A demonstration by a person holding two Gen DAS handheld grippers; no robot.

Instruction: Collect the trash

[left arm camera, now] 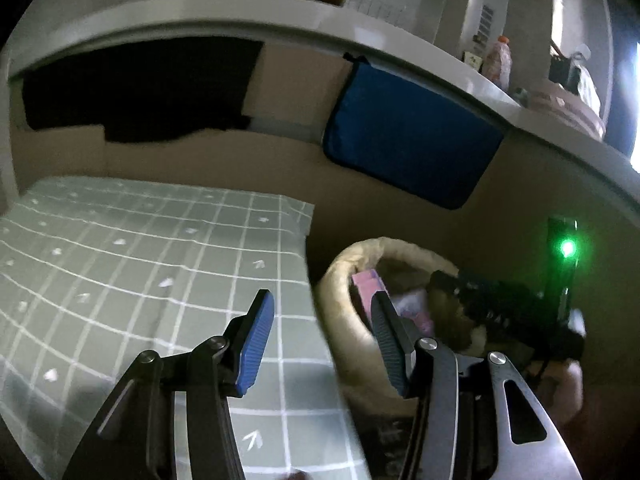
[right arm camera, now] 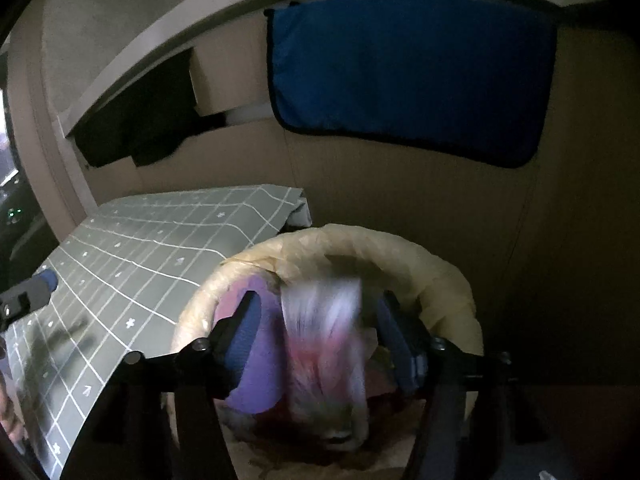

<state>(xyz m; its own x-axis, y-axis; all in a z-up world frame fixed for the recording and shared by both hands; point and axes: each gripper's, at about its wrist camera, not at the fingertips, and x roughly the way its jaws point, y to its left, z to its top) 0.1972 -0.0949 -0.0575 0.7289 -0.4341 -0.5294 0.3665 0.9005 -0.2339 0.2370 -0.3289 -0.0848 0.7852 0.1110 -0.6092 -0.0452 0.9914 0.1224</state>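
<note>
Trash between spread right claw fingers.

Dim room; grid-patterned table; blue cloth on wall

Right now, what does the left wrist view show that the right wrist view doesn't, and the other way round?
Left wrist only: a bottle on the shelf, a green light, and the open, empty left gripper. Right wrist only: a blurred white-pink wrapper between the open fingers of the right gripper, apparently dropping. Both: the lined trash bin, checked cloth and blue pouch.
</note>
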